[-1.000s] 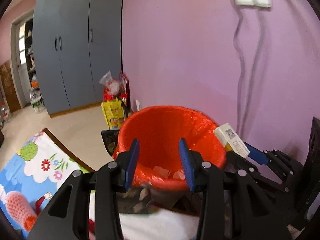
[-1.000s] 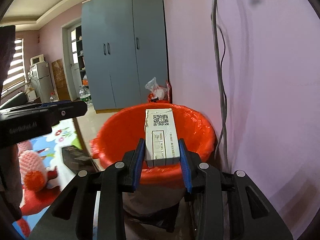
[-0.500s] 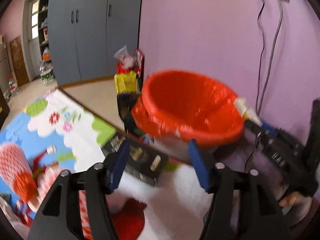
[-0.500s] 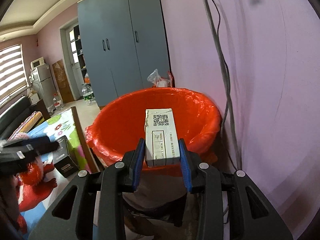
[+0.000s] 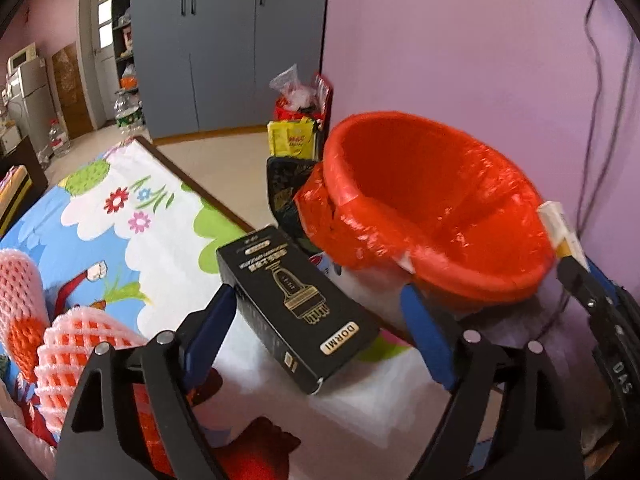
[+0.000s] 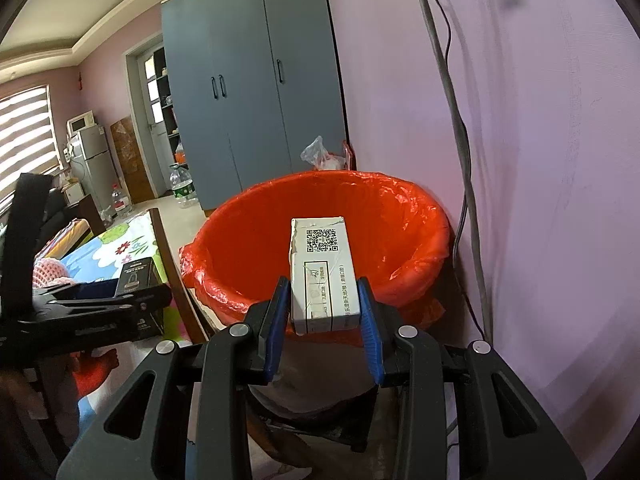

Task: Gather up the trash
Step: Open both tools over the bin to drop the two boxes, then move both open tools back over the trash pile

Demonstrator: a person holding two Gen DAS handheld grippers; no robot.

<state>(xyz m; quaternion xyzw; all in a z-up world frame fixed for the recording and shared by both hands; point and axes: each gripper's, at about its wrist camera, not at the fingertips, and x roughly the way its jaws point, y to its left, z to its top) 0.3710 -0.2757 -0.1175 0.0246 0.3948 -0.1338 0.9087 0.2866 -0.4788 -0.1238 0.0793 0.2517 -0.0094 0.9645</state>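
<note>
Left wrist view: the left gripper [image 5: 316, 318] has just been spreading its jaws, which stand wide on either side of a black box [image 5: 296, 308] (marked DORMI) lying diagonally on the patterned table [image 5: 120, 208] — the left pad seems to brush its edge, the right is clear. Beside the table sits the red-lined bin [image 5: 432, 216]. Right wrist view: the right gripper [image 6: 322, 308] clamps a white carton [image 6: 322, 276] above that bin's mouth.
</note>
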